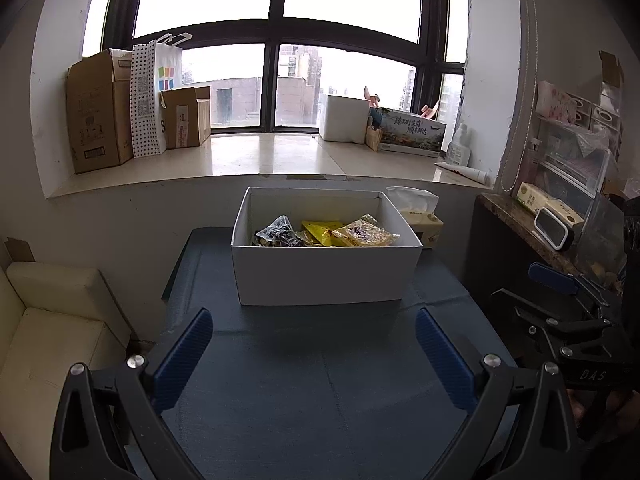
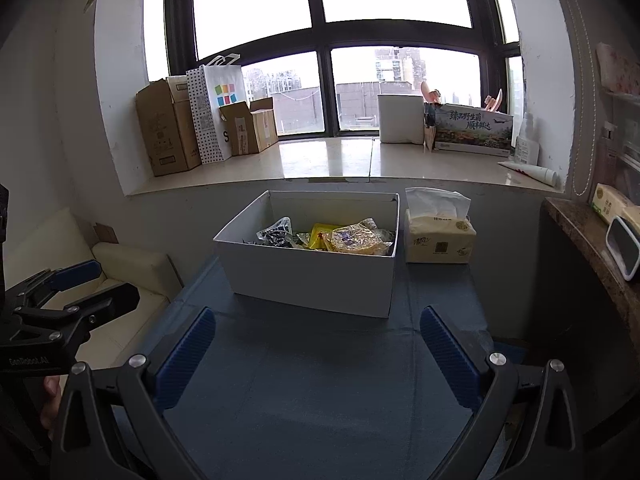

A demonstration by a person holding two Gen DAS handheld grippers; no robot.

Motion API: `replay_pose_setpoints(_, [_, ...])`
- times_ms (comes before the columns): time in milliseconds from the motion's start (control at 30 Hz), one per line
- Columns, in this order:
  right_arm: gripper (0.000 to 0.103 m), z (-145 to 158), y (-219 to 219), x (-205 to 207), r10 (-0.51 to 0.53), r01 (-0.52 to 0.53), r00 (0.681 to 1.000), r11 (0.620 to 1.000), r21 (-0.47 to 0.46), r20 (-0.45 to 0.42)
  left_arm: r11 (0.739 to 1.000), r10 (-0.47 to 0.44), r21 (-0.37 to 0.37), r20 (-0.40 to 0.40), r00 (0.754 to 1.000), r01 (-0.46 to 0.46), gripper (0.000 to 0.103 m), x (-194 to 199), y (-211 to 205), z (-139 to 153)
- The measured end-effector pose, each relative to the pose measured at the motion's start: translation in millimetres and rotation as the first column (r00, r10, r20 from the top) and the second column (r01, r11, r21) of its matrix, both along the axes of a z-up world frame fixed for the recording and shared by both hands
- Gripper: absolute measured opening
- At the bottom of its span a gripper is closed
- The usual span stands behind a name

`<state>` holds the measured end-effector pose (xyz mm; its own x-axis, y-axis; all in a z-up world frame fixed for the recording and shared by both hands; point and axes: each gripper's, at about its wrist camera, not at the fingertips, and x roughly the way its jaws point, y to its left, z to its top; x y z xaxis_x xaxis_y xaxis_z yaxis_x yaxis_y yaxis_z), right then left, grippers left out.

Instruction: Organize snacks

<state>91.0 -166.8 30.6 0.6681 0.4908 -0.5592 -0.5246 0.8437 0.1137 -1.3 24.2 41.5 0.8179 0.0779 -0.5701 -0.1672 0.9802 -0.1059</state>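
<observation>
White cardboard box (image 1: 326,272) is sitting on the dark blue textured table cover (image 1: 320,380), long axis running left-right, holding crinkly snack packets (image 1: 328,232) in yellow, gold and black-clear wrap. Tissue pack (image 2: 438,240) is standing just right of it; print too small to read. Left gripper (image 1: 314,344) and right gripper (image 2: 318,344) are both hovering wide open, gripping nothing, ribbed blue pads (image 1: 184,360) facing inward.

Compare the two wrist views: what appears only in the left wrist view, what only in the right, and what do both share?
Only the left view shows the right claw from the side. Only the right view shows the left claw from the side and the tissue pack in full. Both share the white box holding snack packets, the dark table and the window sill.
</observation>
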Motion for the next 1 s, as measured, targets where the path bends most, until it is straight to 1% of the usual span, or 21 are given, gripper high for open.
replay_pose_setpoints(100, [0.103, 1.0, -0.3, 0.3, -0.004, 0.004, 1.000, 1.000, 0.000, -0.003, 1.000, -0.002, -0.008, 0.002, 1.000, 0.002, 0.103, -0.7, 0.6, 1.2])
replay_pose_setpoints(200, [0.103, 1.6, 1.0, -2.9, 0.002, -0.002, 1.000, 1.000, -0.008, 0.006, 1.000, 0.008, 0.005, 0.002, 1.000, -0.008, 0.103, -1.0, 2.0, 1.6])
replay_pose_setpoints(267, [0.103, 1.8, 2.9, -3.3, -0.003, 0.003, 1.000, 1.000, -0.018, 0.009, 1.000, 0.001, -0.004, 0.006, 1.000, -0.001, 0.103, -2.1, 3.0, 2.1])
replay_pose_setpoints(1000, [0.103, 1.1, 3.0, -4.0, 0.018, -0.018, 1.000, 1.000, -0.004, -0.001, 1.000, 0.010, 0.002, -0.004, 1.000, -0.010, 0.103, -1.0, 3.3, -0.3])
